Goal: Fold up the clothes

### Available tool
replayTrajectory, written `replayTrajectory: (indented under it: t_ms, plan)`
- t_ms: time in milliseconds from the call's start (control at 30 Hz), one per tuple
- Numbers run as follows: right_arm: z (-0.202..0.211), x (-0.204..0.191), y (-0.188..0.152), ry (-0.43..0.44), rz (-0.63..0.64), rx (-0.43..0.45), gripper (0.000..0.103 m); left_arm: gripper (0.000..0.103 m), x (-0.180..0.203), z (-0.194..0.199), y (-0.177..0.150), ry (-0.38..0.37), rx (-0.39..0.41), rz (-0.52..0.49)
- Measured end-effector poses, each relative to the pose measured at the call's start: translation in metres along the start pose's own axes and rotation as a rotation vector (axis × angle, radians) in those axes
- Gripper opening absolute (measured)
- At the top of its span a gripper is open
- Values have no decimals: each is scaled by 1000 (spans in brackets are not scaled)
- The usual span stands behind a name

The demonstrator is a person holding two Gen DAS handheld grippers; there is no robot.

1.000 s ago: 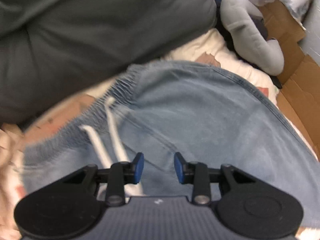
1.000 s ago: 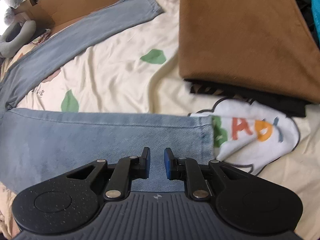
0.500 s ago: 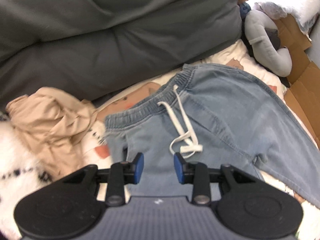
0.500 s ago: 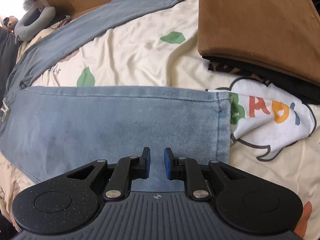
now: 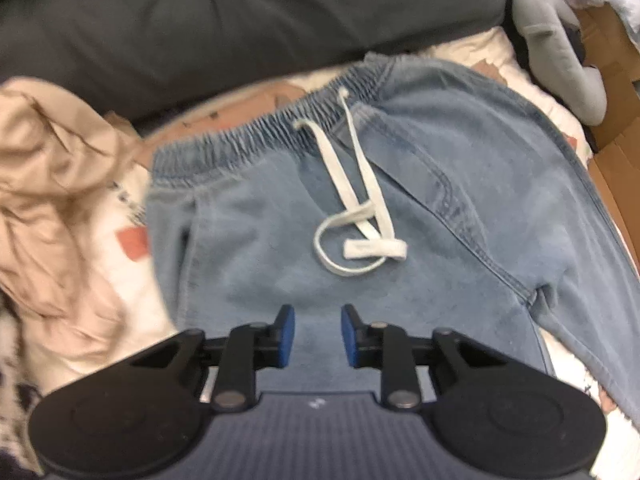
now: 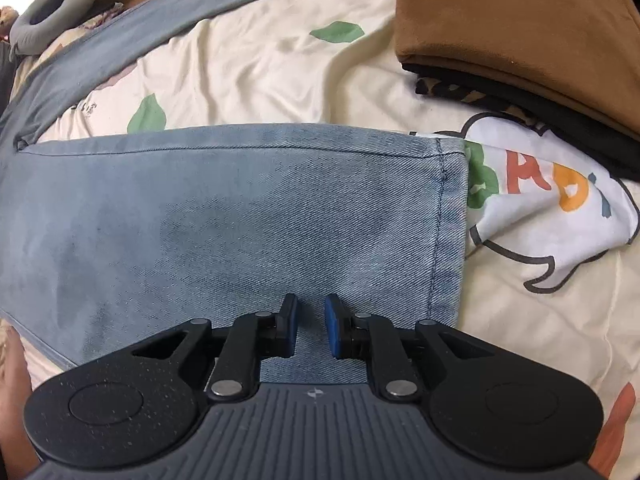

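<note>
light blue jeans (image 5: 420, 184) spread flat on printed bed sheet (image 6: 256, 52); landmark for all positions below.

left hand-held gripper (image 5: 317, 336): above the upper front of the jeans, below the elastic waistband (image 5: 256, 136). jaws parted, blue pads apart, nothing between them. white drawstring (image 5: 356, 208) lying looped on the denim just beyond the fingertips. tan garment (image 5: 48, 184) crumpled beside the jeans at the waistband's left end. dark grey cushion (image 5: 240, 12) beyond the waistband. grey neck pillow (image 5: 560, 52) and cardboard (image 5: 612, 120) off the jeans' far right edge.

right hand-held gripper (image 6: 310, 330): above the near trouser leg, close to the leg hem (image 6: 450, 232). jaws slightly parted, empty, no fabric pinched. far trouser leg (image 6: 160, 24) laid out separately, well apart from the near leg. white printed garment (image 6: 552, 208) touching the hem, partly tucked beneath it. brown folded cloth (image 6: 512, 20) stacked on dark garments beyond the hem.
</note>
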State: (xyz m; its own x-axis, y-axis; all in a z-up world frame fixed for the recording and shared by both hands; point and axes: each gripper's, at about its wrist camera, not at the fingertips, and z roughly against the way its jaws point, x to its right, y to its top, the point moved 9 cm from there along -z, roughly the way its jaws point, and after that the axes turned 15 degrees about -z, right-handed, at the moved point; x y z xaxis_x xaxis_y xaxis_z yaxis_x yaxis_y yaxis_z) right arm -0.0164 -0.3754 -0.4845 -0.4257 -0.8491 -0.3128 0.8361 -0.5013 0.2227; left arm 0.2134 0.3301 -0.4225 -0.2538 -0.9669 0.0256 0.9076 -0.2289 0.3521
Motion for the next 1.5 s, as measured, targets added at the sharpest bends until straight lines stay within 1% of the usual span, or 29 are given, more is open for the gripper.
replayTrajectory:
  t_ms: [133, 200, 267, 433, 533, 600, 667, 733, 867, 900, 967, 1000, 1067, 1133, 1233, 1267, 1300, 1333, 1367, 1400, 1467, 1500]
  plan:
    - [-4, 3, 0, -2, 2, -11, 20, 26, 6, -20, -4, -13, -2, 26]
    - [-4, 2, -2, -11, 27, -12, 19, 26, 7, -31, -6, -2, -22, 29]
    - [-4, 3, -3, -13, 24, -17, 18, 25, 3, -41, -9, 22, -41, 30]
    - [-5, 1, -3, -30, 46, -27, 18, 25, -21, -56, -10, 49, -34, 71]
    - [-7, -2, -3, -37, 61, -34, 18, 23, -37, -62, -5, 49, -23, 99]
    - [-8, -3, -3, -39, 71, -38, 18, 22, -44, -65, 2, 60, -12, 93]
    - [-10, -4, -2, -41, 75, -44, 18, 19, -52, -68, 9, 77, -5, 88]
    - [-11, -5, -2, -44, 78, -48, 18, 15, -66, -71, 17, 80, -9, 127]
    - [-13, -6, 0, -47, 77, -50, 18, 12, -78, -73, 33, 123, -20, 128]
    - [-14, -6, 0, -49, 77, -50, 18, 12, -81, -71, 38, 166, -13, 101]
    - [-14, -8, -1, -54, 77, -50, 18, 12, -91, -65, 43, 253, -1, 94]
    - [-14, -8, 0, -56, 78, -52, 19, 12, -95, -62, 43, 265, 0, 116]
    - [-15, -10, 0, -62, 78, -55, 19, 12, -100, -59, 43, 243, -12, 153]
    - [-13, -13, 1, -68, 77, -48, 20, 13, -97, -52, 45, 243, -9, 132]
    - [-6, -17, 8, -54, 59, -8, 22, 15, -91, -39, 51, 218, 12, 113]
    - [-4, -19, 10, -45, 53, 1, 23, 18, -87, -35, 54, 206, 23, 98]
    - [-2, -21, 13, -35, 47, 9, 23, 27, -84, -31, 57, 194, 36, 81]
    - [0, -23, 15, -25, 40, 18, 23, 34, -79, -31, 61, 178, 38, 70]
    - [3, -26, 18, -15, 34, 27, 25, 35, -75, -31, 62, 162, 38, 65]
    - [1, -28, 18, -11, 36, 24, 31, 35, -72, -33, 62, 155, 32, 66]
    - [-2, -32, 18, -7, 49, 14, 37, 35, -66, -37, 61, 144, 18, 71]
    - [-3, -33, 17, -7, 59, 9, 38, 35, -66, -42, 61, 150, 15, 64]
